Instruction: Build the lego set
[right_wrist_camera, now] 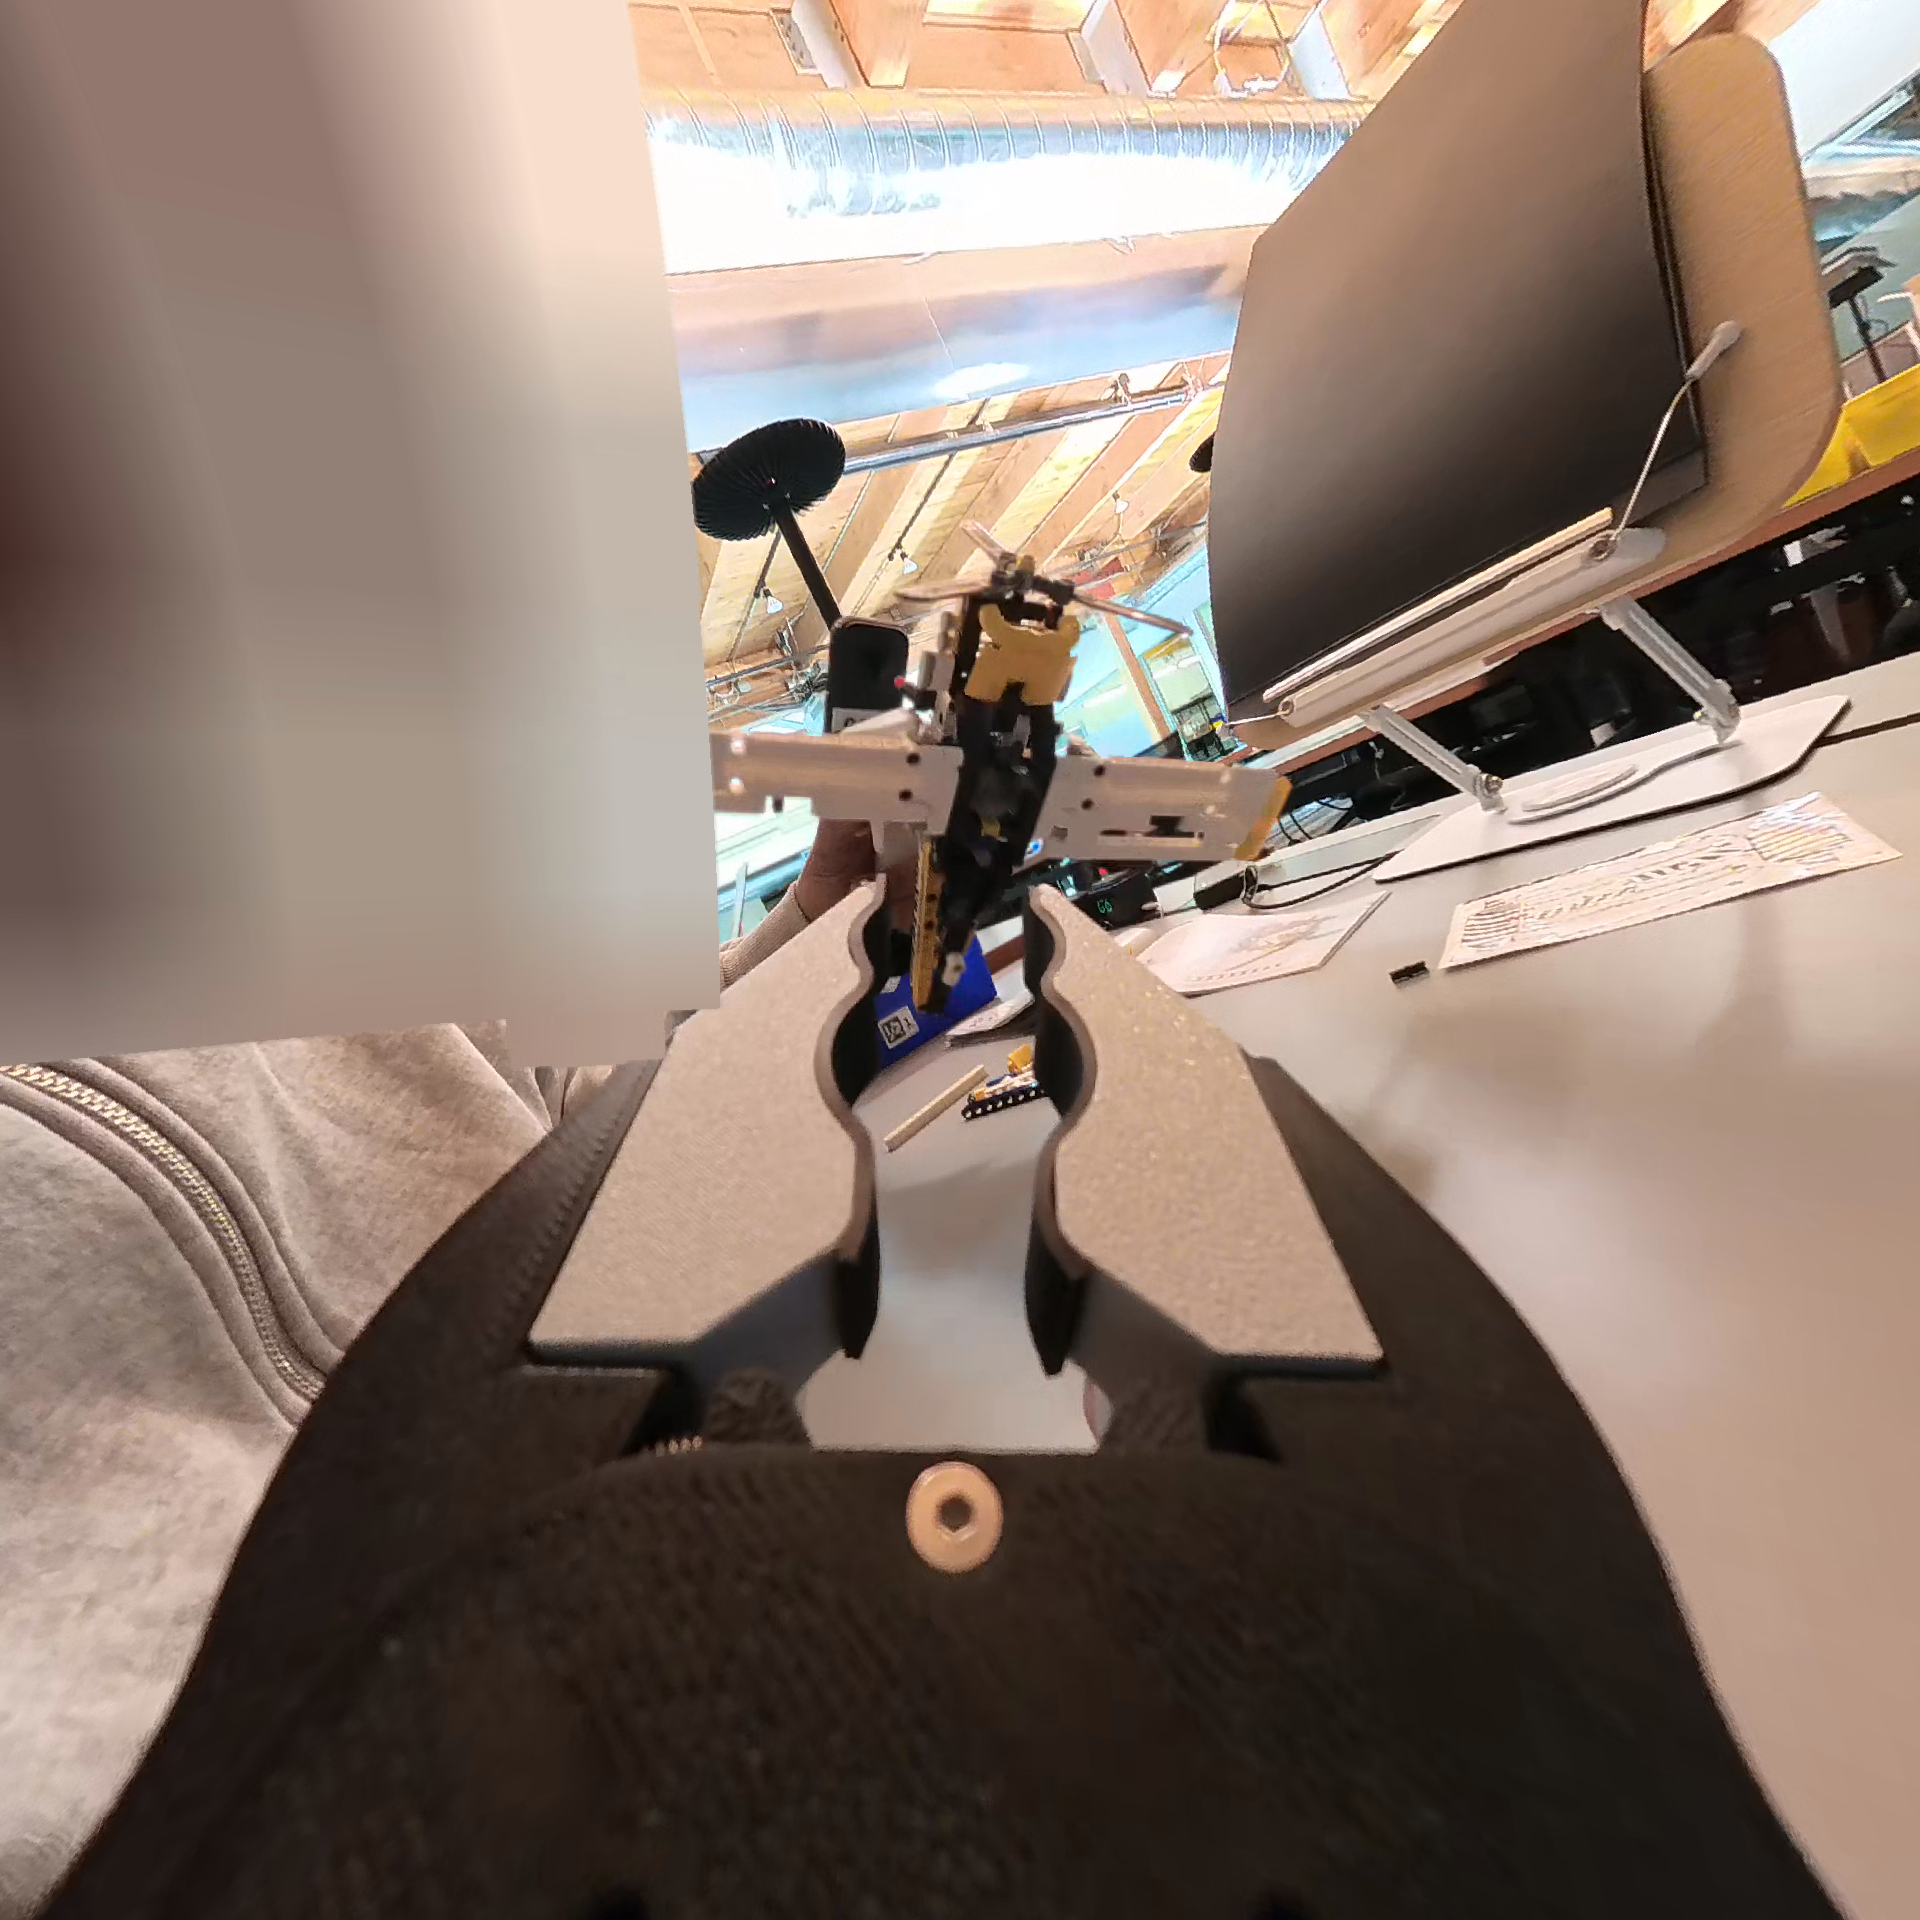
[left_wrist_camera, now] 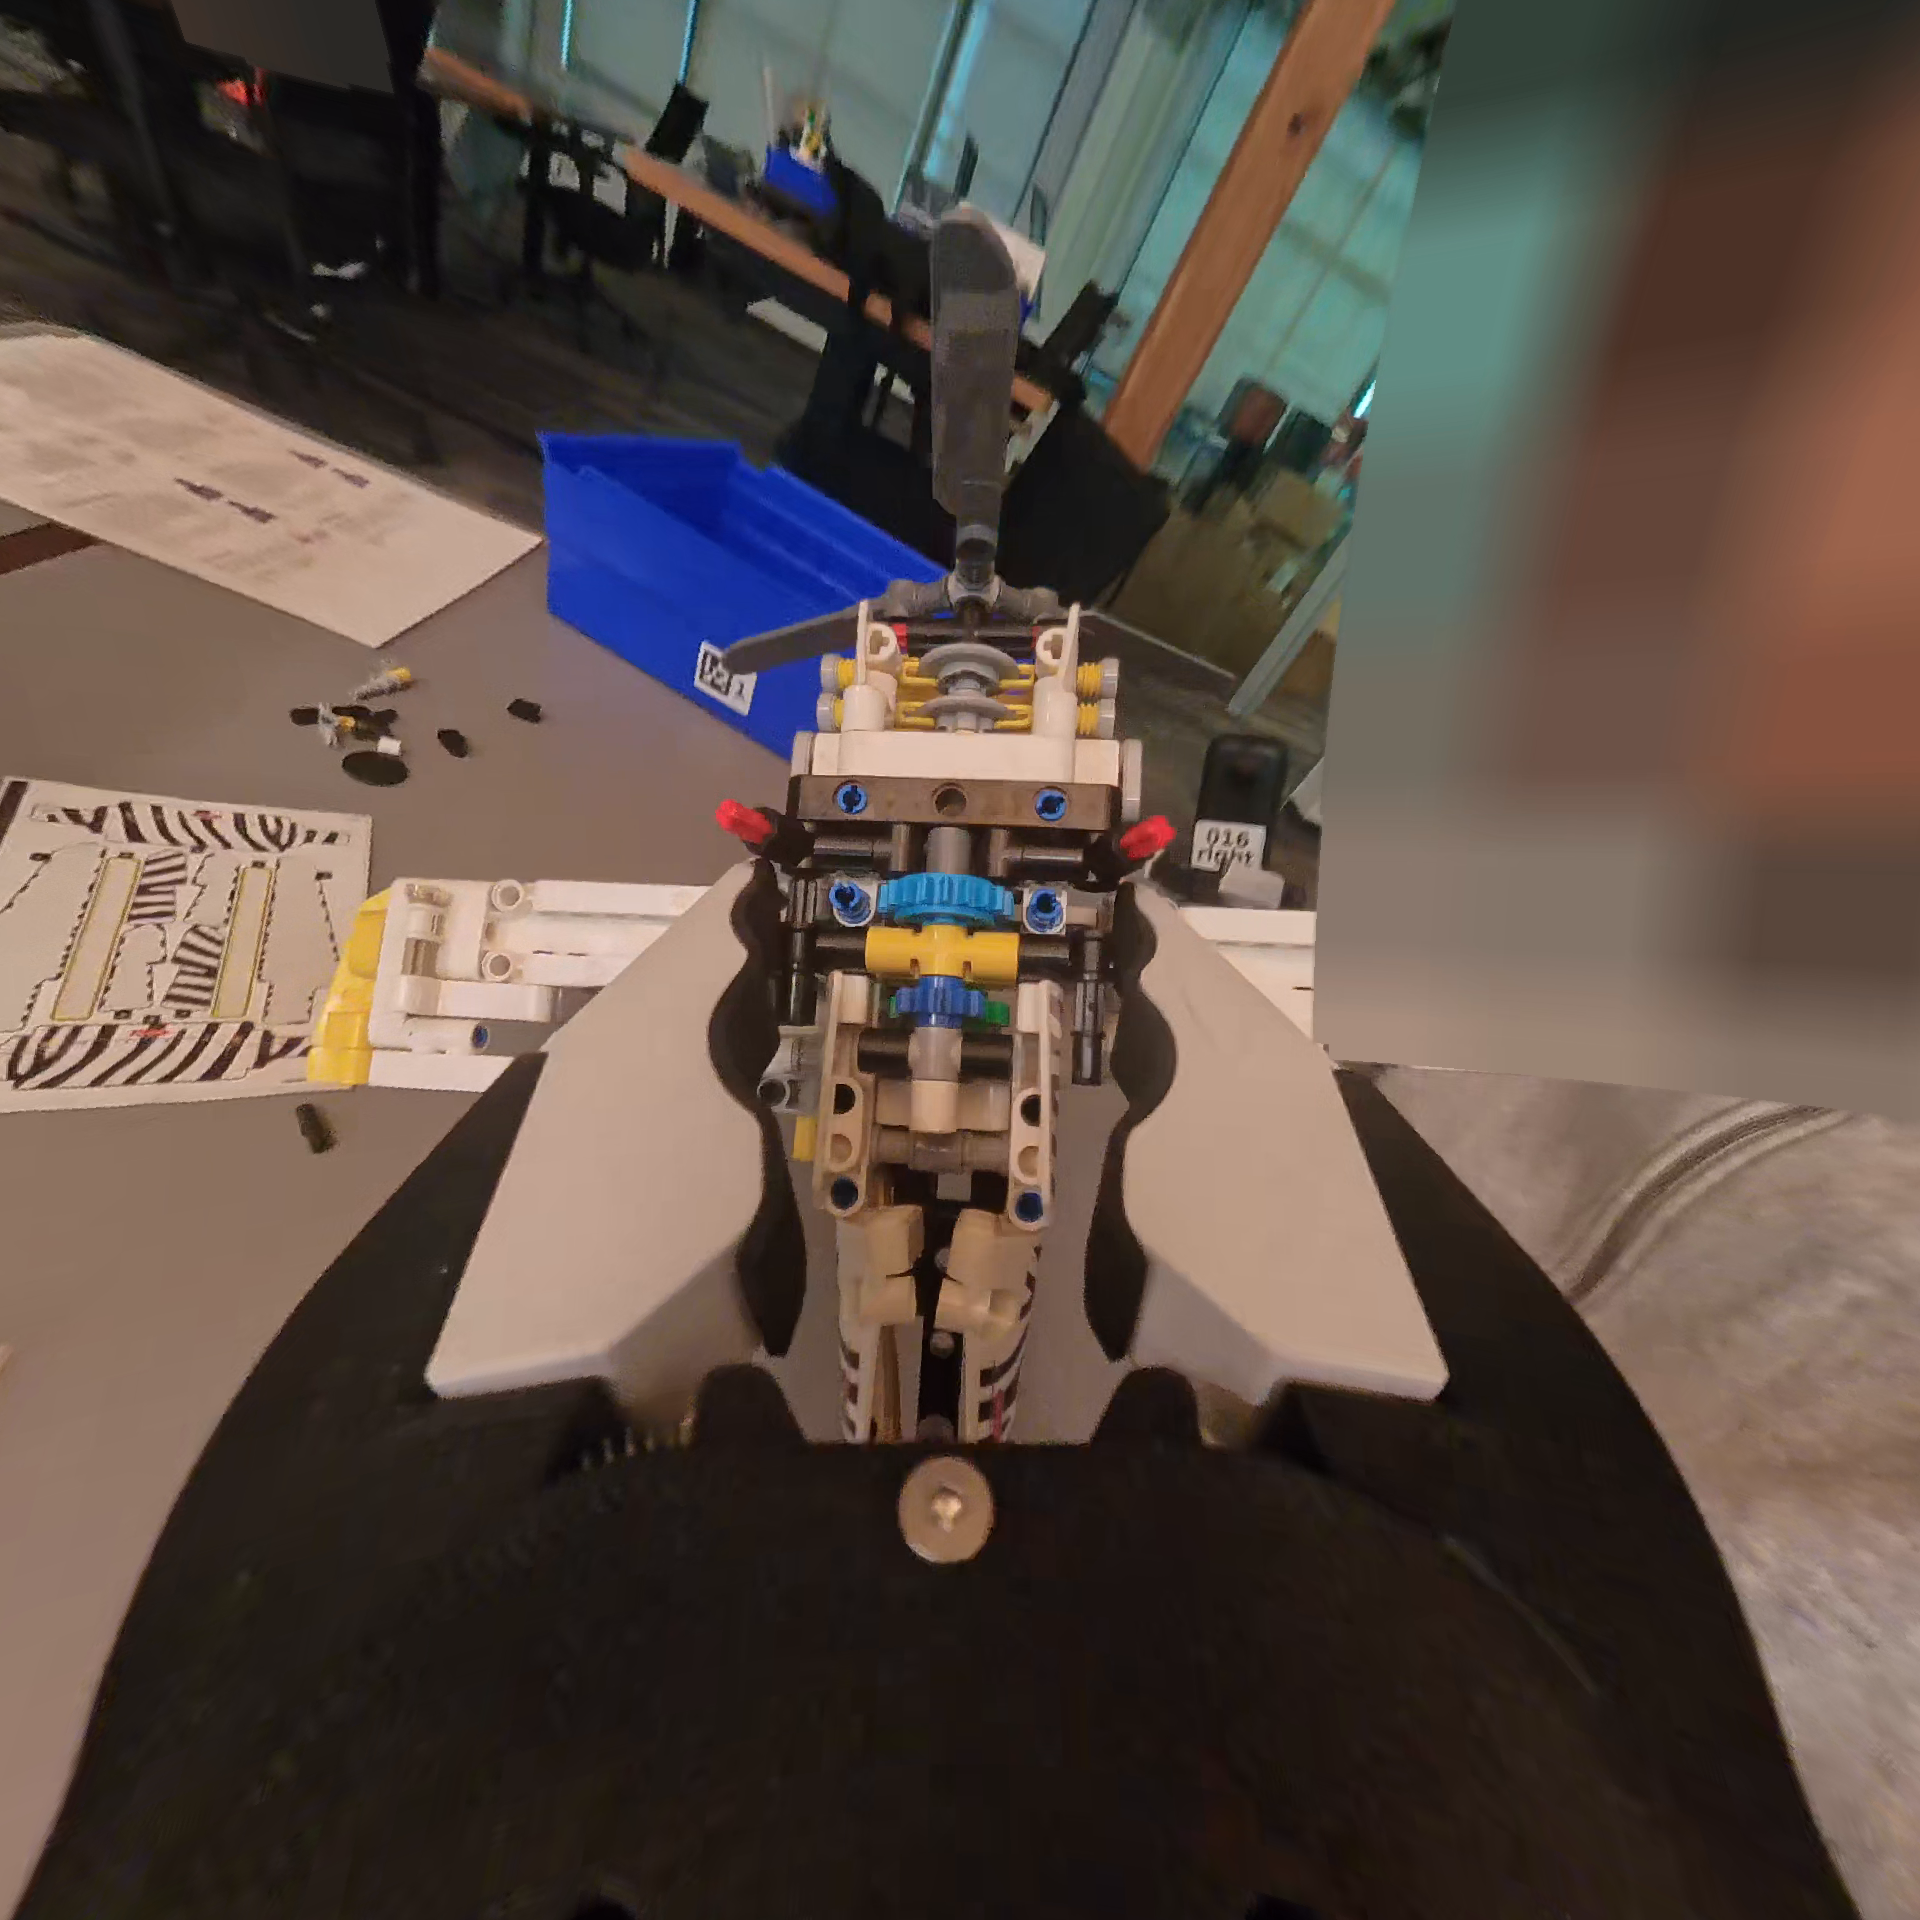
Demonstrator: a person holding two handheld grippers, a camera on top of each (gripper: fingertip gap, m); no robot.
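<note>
My left gripper [left_wrist_camera: 940,894] is shut on a lego plane model [left_wrist_camera: 951,769] and grips its fuselage from both sides. The model shows blue gears, a yellow connector and red pins, a grey propeller [left_wrist_camera: 971,384] at the far end and a white wing with a yellow tip [left_wrist_camera: 468,966]. In the right wrist view the plane [right_wrist_camera: 997,769] is up in the air, nose upward. My right gripper [right_wrist_camera: 956,914] is open and empty. The model's lower yellow and black end shows in the gap between its fingertips. I cannot tell whether they touch.
On the grey table are a blue bin [left_wrist_camera: 665,561], a zebra-striped sticker sheet [left_wrist_camera: 177,935], printed paper [left_wrist_camera: 208,468] and loose black pins [left_wrist_camera: 364,727]. The right wrist view shows a tan beam [right_wrist_camera: 935,1107], a small black and yellow part [right_wrist_camera: 1003,1091] and a monitor on a stand [right_wrist_camera: 1455,416]. Across from one pair of fingers to the other is roughly 20 cm.
</note>
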